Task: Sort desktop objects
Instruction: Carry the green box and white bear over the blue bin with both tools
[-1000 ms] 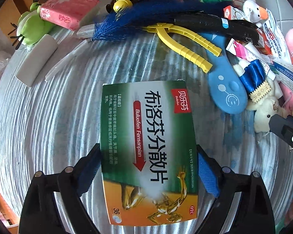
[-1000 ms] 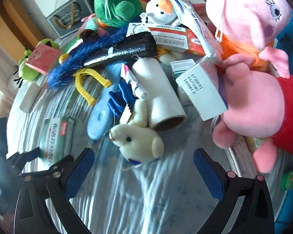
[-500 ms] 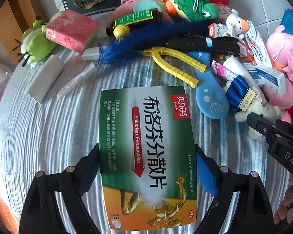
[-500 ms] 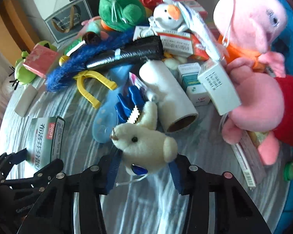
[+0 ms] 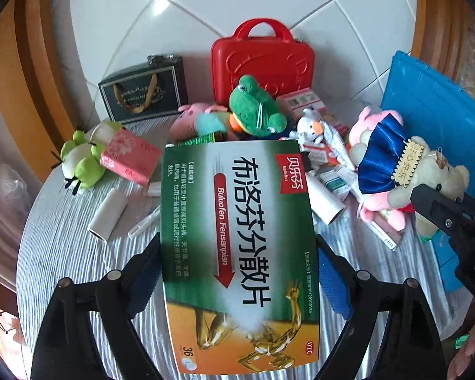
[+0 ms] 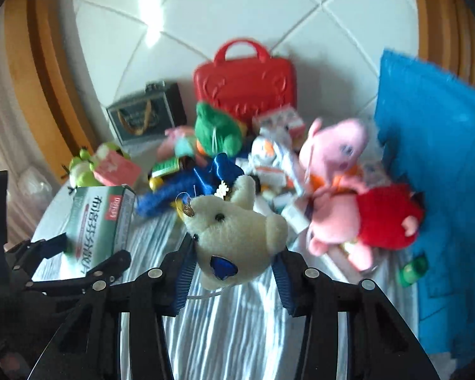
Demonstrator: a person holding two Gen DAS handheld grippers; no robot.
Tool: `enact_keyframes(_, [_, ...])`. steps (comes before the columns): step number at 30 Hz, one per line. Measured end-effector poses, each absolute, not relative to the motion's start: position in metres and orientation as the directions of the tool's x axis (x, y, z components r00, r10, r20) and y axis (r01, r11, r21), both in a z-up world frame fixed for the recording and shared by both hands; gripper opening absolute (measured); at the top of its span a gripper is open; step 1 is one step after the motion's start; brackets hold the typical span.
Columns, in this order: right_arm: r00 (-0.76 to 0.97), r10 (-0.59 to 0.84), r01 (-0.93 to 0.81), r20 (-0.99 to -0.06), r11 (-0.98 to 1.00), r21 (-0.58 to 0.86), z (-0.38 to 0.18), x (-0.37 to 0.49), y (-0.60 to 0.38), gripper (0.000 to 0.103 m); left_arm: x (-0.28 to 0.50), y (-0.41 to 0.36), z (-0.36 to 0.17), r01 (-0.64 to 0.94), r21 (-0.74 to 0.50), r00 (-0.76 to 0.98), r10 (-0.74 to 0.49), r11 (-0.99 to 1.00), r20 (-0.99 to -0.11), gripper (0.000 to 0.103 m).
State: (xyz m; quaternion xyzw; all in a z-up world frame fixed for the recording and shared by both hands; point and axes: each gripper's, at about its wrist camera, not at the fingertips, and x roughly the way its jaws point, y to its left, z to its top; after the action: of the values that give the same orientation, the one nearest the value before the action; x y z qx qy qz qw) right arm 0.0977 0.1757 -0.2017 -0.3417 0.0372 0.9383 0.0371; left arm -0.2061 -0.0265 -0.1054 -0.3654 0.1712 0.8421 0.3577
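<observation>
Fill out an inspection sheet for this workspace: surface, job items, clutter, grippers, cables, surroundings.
Surface: round table under a pale striped cloth.
Job's things: green medicine box and cream plush bear, each lifted in a gripper.
Clutter: green frog plush, pink pig plush, pink tissue pack, white tube, small cartons piled toward the back.
Grippers: left gripper shut on the medicine box; right gripper shut on the bear.
Cables: nothing seen.
Surroundings: red case, dark gift bag, blue bin, white tiled wall.
</observation>
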Motion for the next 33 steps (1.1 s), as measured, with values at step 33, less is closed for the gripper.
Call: enact_keyframes(33, [-0.915,0.258,-0.239,-0.309,-0.966,-0.098,0.009,0.204,0.567,0.045,0.102,0.293,0.104,-0.851,-0.022,-0.429,0.719,-0.525,-0.547,0.088])
